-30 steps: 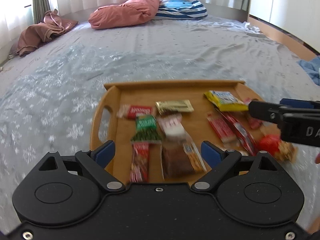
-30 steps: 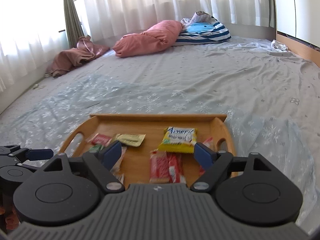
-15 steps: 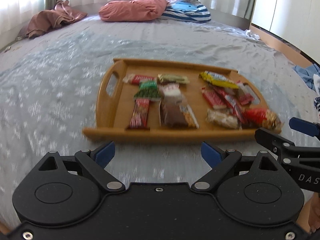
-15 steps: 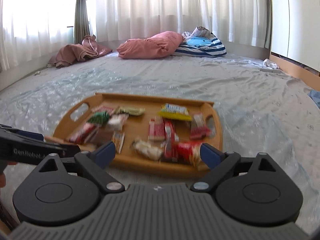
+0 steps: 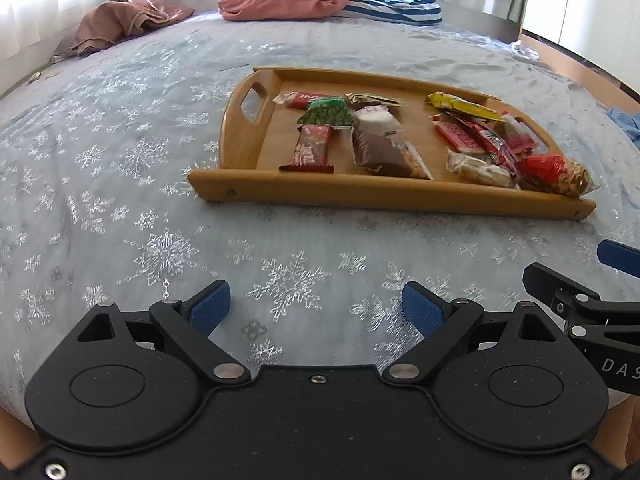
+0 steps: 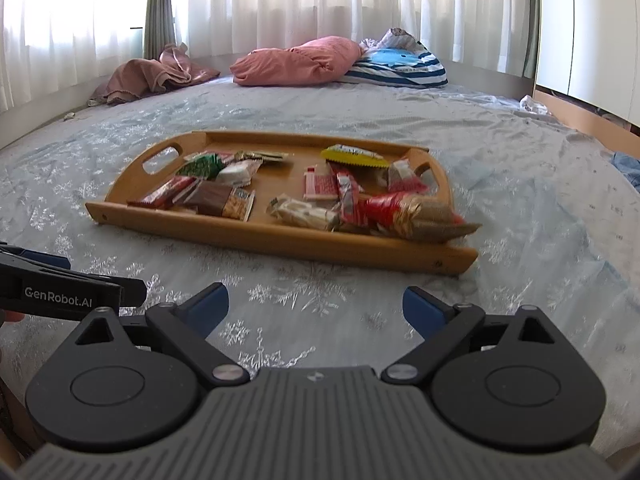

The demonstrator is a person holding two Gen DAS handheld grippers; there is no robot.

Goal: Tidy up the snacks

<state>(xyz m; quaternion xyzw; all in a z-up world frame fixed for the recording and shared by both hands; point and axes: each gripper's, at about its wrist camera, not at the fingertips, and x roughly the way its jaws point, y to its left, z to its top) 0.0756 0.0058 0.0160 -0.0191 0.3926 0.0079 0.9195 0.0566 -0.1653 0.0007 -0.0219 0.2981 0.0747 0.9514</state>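
Wooden tray (image 5: 384, 194) sits on the bedsheet (image 5: 120, 168) in the middle of both views, above the grippers, with the snacks (image 5: 376, 136) lying flat in it in two loose groups. In the left-wrist view a green packet (image 5: 326, 114), a red bar (image 5: 310, 148) and a brown packet (image 5: 378, 152) fill the left half; a yellow packet (image 5: 462, 106), red sticks and a red bag (image 5: 554, 174) crowd the right half, the bag lying right against the near rim.

Left gripper (image 5: 316, 308) and right gripper (image 6: 316, 306) both stand wide and empty over bare sheet, well short of the tray; the right one's jaws have just been opening, with nothing between them.

These wrappers are probably light, thin and slick, and the crinkly film will likely slide or buckle under a careless pinch. Wafer or biscuit fillings may crack, so a gentle squeeze seems wise. Best hold is likely across the short width of a bar, near its middle, or on a crimped end seam where packets overlap. Being stiff, the tray itself could be taken by its handle cut-out (image 5: 252, 100) at the left end.
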